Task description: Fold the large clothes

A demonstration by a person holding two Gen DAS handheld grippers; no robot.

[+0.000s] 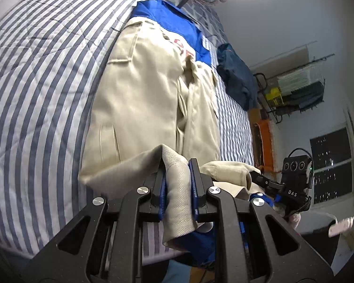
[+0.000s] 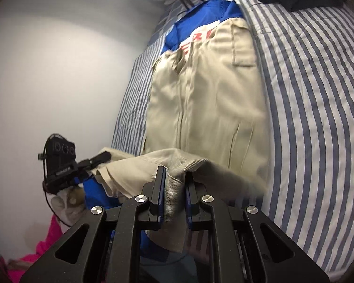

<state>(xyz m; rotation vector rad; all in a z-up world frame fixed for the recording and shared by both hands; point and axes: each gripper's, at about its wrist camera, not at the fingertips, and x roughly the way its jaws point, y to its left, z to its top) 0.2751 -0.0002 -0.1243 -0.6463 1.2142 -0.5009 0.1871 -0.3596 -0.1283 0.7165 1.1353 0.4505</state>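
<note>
A large beige and blue jacket with red lettering lies lengthwise on a striped bed; it also shows in the right wrist view. My left gripper is shut on a fold of the jacket's beige near edge and holds it lifted. My right gripper is shut on another part of the same beige edge, also lifted. Each gripper shows in the other's view, the right gripper at the right and the left gripper at the left, both gripping the hem. Blue lining hangs below the lifted edge.
The blue-and-white striped bedspread surrounds the jacket. A dark blue garment lies on the bed beyond the jacket. A wire rack with folded items hangs on the wall. A pink cloth lies low at the left.
</note>
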